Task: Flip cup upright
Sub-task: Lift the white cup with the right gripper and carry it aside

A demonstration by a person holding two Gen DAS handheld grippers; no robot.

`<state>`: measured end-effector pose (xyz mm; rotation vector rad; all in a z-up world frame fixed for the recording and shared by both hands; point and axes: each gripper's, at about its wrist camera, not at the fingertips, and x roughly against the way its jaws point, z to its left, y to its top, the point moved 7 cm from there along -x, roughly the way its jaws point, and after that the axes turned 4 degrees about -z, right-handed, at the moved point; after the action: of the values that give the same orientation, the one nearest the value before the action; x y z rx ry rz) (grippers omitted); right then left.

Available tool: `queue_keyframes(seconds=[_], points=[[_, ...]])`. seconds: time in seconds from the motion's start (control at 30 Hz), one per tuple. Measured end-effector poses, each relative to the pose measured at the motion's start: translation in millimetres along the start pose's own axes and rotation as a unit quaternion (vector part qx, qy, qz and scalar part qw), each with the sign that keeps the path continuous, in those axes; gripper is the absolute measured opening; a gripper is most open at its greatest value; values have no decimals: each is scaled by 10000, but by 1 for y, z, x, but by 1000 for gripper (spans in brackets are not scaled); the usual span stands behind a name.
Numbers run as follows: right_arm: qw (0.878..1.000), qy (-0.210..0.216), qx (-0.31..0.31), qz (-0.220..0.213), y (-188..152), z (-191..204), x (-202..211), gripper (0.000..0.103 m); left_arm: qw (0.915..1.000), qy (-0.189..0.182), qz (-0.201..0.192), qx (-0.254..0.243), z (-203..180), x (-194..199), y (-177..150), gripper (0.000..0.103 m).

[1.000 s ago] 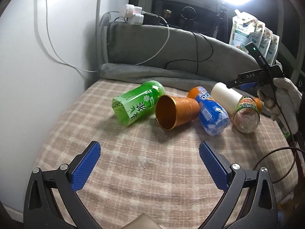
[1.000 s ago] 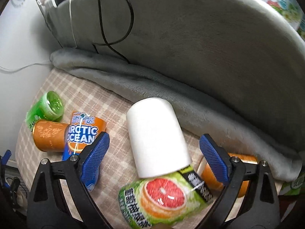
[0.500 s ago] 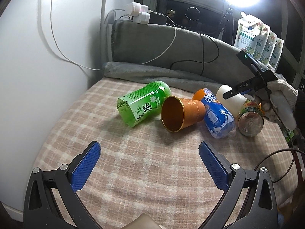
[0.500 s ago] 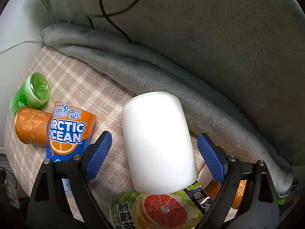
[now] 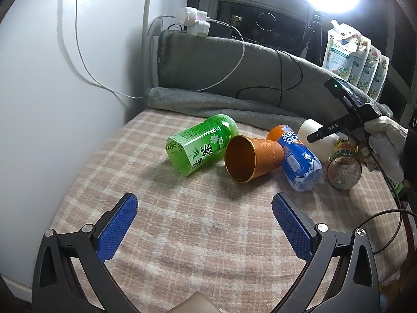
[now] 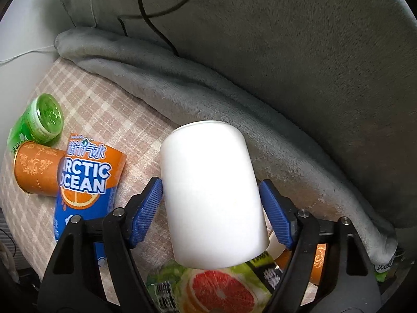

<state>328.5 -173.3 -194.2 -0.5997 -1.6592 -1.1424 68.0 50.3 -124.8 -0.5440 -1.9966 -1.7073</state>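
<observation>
A white cup (image 6: 211,195) lies on its side on the plaid cloth, its closed end pointing at the grey cushion. My right gripper (image 6: 211,214) straddles it, and both blue pads sit against or very near its sides. In the left wrist view the white cup (image 5: 310,133) shows at the far right, partly hidden by the right gripper (image 5: 328,130). My left gripper (image 5: 204,224) is open and empty, low over the front of the cloth. An orange metal cup (image 5: 250,156) lies on its side with its mouth toward the left gripper.
A green tea bottle (image 5: 200,143), a blue and orange Arctic Ocean bottle (image 5: 297,156) and a grapefruit-label bottle (image 5: 344,164) lie on their sides around the cups. A grey cushion (image 6: 286,52) and rolled blanket (image 6: 182,83) bound the back. A wall stands left.
My right gripper moved forward over the white cup and its jaws narrowed onto the cup's sides. My left gripper stayed open while its view shifted slightly.
</observation>
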Motion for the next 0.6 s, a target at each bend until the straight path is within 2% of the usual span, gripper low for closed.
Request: queue_keyframes(seconds=[0.4,0.6], points=[[9987,138,-124,-483,10,-9,51,78,9999,7,-113,-42,-2,10,2,102],[9954,413,90,-861,2,4,94,78,9998,-5,-179,-118,-4,16,3,102]])
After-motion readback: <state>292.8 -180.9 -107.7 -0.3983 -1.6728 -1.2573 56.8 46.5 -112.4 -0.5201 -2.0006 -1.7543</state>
